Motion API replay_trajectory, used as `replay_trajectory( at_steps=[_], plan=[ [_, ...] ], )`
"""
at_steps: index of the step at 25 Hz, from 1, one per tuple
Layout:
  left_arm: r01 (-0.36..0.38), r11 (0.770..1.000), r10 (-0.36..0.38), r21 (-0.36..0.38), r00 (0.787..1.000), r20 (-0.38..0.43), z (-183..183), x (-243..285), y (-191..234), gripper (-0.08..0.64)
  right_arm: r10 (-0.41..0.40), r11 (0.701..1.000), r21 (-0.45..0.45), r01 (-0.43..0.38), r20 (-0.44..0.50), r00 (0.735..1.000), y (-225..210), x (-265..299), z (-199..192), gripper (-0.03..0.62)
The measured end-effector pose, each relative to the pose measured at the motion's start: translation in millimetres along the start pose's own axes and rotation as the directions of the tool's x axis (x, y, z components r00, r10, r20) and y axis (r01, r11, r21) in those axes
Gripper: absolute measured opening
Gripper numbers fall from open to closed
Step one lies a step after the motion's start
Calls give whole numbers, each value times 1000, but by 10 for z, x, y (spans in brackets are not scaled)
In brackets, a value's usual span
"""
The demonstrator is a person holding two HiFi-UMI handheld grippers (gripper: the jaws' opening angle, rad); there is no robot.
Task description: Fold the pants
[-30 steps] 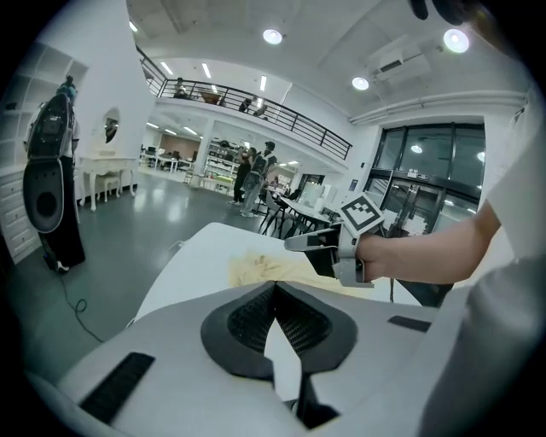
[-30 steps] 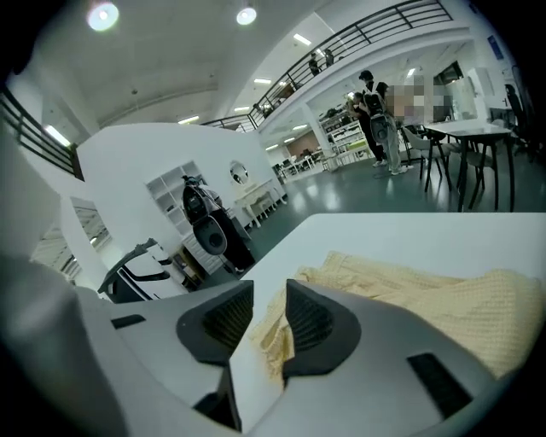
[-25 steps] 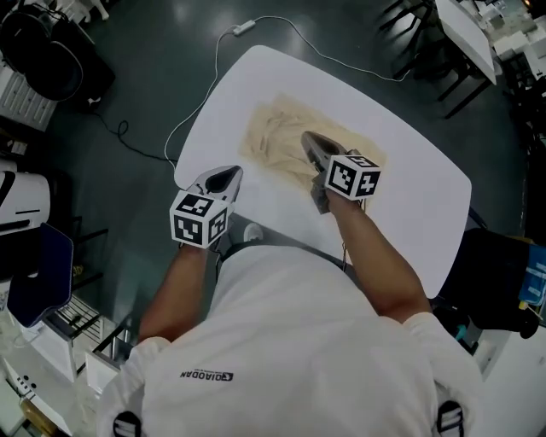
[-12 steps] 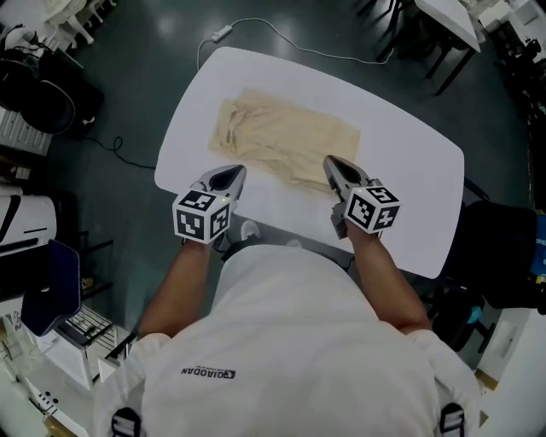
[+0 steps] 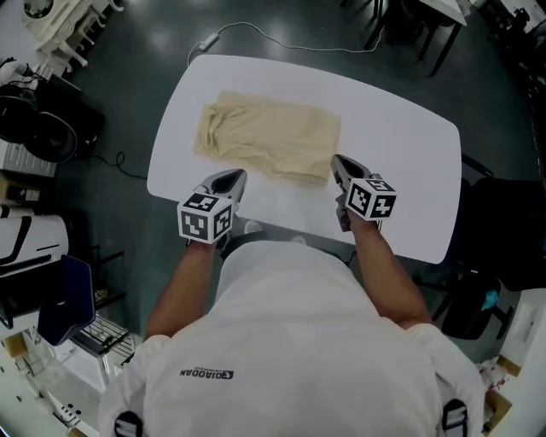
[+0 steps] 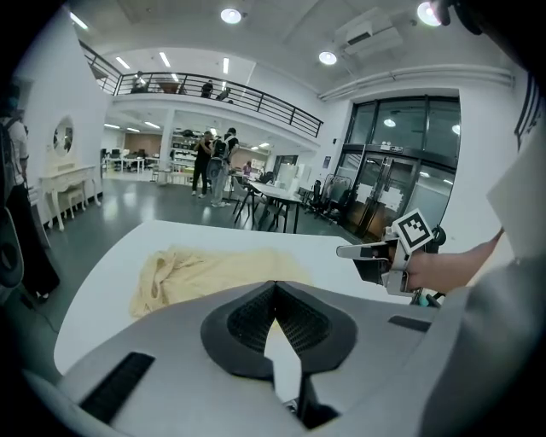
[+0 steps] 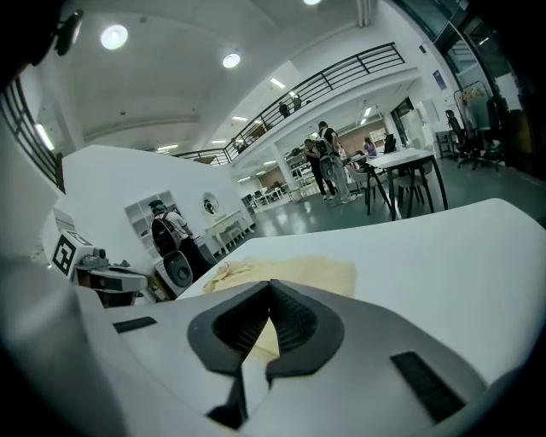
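Looking down from overhead, you see the pants point(image 5: 269, 141) lying flat on the tabletop point(image 5: 401, 162), then your left gripper point(image 6: 273, 285) in its own view has jaws pressed together on nothing, and your right gripper point(image 7: 270, 284) likewise, empty.

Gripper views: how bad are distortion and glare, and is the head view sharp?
Left gripper view: strong fisheye bend, black corners, lights flare slightly, pants in focus. Right gripper view: same bend, railing bows, one lamp blooms. Head view: even light, sharp, table bright, no glare.
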State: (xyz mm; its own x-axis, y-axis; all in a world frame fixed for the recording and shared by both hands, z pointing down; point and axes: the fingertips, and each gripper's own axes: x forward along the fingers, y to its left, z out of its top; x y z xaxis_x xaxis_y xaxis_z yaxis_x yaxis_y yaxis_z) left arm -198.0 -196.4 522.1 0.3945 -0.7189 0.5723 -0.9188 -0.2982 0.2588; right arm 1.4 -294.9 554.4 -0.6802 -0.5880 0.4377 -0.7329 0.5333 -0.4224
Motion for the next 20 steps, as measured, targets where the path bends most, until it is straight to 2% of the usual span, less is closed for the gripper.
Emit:
replay_trajectory(
  at_steps=[6,7,10,17,20],
  plan=[
    [-27,999,27,20,1000,2,5,57,-170,26,-31,997,71,36,-66,997,-431,100,-224,21],
    [-44,999,44,29,999,6,10,44,-150,26,-30,995,95,37,-74,997,-492,138,-243,34],
    [-94,995,94,25,996,13,0,-4,-52,26,-31,986,160,45,-87,996,-691,283,-280,129],
    [-137,991,137,7,991,6,-107,-143,-67,26,-58,961,259,94,-146,988,-1068,721,-511,222],
    [-150,989,150,4,989,-1,-118,-195,-89,26,-60,953,285,105,-165,985,-1122,862,-585,234]
  ],
)
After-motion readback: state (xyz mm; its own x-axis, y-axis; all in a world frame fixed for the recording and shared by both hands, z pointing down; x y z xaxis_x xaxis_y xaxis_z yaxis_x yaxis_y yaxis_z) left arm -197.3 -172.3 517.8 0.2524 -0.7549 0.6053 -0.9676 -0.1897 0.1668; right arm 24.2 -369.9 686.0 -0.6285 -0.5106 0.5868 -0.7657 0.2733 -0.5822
